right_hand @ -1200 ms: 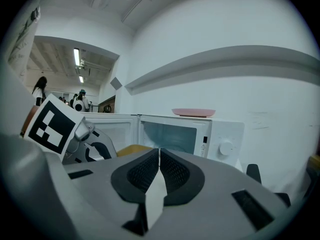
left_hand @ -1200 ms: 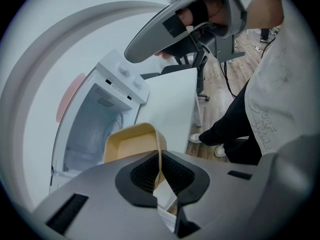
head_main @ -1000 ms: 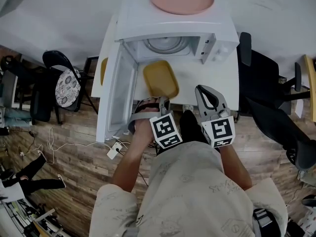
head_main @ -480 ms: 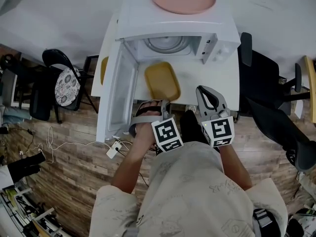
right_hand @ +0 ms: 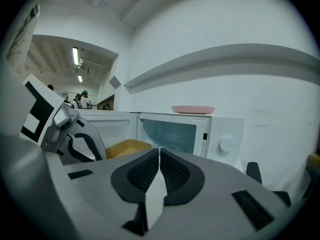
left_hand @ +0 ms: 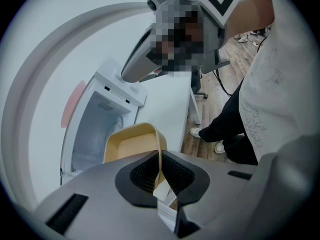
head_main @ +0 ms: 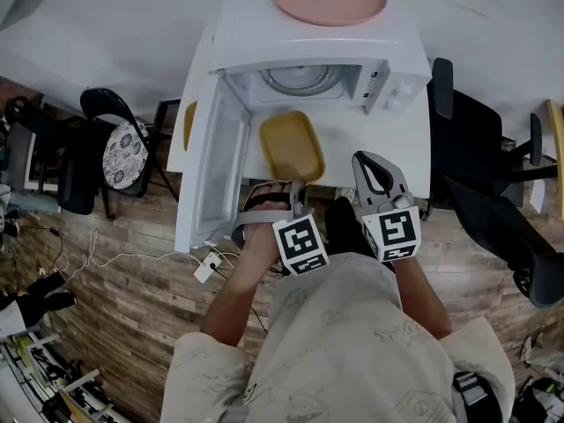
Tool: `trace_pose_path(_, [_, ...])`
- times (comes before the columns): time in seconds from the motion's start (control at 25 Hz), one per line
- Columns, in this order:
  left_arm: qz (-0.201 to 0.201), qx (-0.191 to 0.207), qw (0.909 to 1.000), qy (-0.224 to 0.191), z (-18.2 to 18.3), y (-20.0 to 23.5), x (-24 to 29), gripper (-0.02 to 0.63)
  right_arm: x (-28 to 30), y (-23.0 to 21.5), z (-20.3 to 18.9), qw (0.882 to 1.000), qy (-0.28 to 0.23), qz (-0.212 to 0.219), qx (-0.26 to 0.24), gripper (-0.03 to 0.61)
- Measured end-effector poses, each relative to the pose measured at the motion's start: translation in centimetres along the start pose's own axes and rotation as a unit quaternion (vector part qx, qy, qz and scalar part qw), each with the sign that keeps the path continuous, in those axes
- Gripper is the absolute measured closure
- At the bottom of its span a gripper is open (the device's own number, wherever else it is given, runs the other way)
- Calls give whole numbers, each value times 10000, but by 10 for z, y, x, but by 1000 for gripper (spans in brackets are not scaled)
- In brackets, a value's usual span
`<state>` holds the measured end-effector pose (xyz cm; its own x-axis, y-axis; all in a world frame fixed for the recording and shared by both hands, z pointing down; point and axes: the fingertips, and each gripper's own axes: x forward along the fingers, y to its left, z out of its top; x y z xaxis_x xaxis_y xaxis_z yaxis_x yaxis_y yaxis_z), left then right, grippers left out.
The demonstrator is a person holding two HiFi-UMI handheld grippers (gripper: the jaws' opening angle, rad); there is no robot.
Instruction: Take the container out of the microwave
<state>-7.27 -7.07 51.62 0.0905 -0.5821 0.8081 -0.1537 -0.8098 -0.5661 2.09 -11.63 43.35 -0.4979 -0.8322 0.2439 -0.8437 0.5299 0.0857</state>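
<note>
Jaws of left gripper (left_hand: 160, 173) pinching container (head_main: 289, 144) rim; right gripper (right_hand: 159, 170) jaws sitting closed, empty. Container looking light, stiff, likely slippery; rim holding best.

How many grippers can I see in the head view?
2. The left gripper is shut on the near rim of the yellow container; the right gripper is to its right, shut and empty.

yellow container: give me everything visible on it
The yellow container is a shallow rectangular tray with rounded corners and a thin raised rim. It looks like plastic and is empty. It is level, outside the microwave, over the white table beside the open door. The left claw is shut on its near rim. Contact with the table is unclear.
</note>
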Motion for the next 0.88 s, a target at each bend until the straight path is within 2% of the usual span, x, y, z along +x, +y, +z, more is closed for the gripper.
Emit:
trace_pose_path(0.64, [326,-31,9994,98,-9,23,-24,592,6,5,17,9998,-208,51,-13,554])
trace_pose_path(0.88, [570,3,9984,42,-5,39,-35,591,7,3,26,9995,-304,-3,6,554])
